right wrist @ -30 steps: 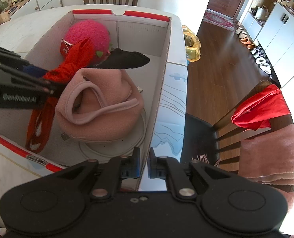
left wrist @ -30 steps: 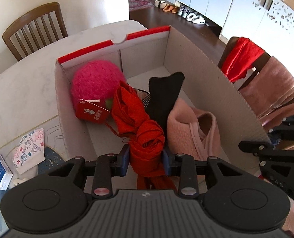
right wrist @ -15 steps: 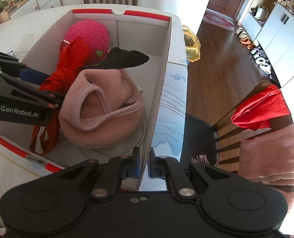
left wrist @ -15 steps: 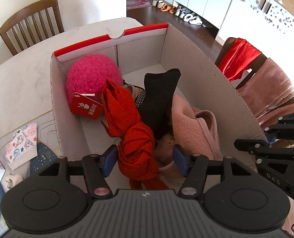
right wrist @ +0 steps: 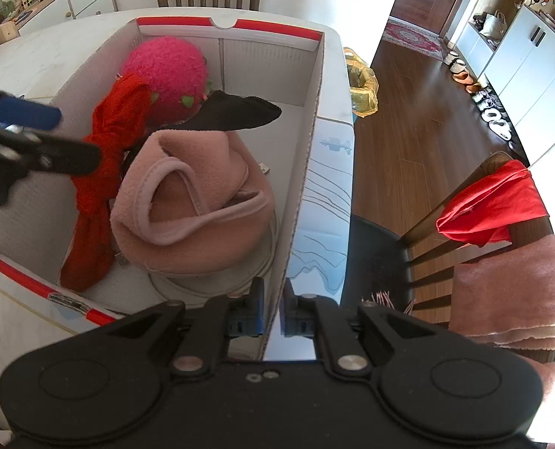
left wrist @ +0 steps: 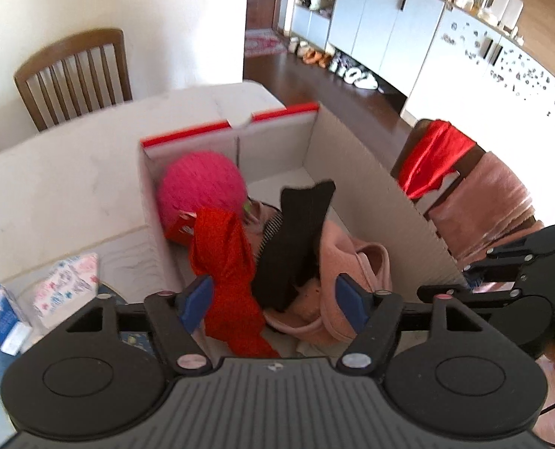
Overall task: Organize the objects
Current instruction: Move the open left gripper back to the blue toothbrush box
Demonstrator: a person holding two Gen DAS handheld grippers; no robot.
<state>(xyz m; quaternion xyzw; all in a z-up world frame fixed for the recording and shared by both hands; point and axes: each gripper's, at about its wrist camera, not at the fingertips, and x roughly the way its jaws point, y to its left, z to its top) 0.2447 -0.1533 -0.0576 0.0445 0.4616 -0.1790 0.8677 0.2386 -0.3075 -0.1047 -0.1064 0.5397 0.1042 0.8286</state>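
A red knitted cloth (left wrist: 229, 269) lies draped inside the open white cardboard box with red-trimmed flaps (right wrist: 307, 172), beside a fuzzy pink ball-shaped hat (right wrist: 165, 71), a black fabric piece (right wrist: 236, 114) and a dusty-pink fleece garment (right wrist: 191, 202). The left gripper (left wrist: 273, 299) hangs above it, its jaws just opened wide and its blue pads clear of the cloth on both sides, so the cloth rests in the box on its own. The right gripper (right wrist: 273, 312) is clamped on the box's corrugated side wall, apparently steadying it. Four soft items appear stowed. Work likely remains: a bright red cloth (right wrist: 490, 205) and a pink fuzzy towel (right wrist: 509, 292) hang over a wooden chair back (right wrist: 502, 161) beside the white table (left wrist: 53, 187), where a small patterned pouch (left wrist: 68, 280) and a blue-and-white carton (left wrist: 4, 314) also lie outside the box.
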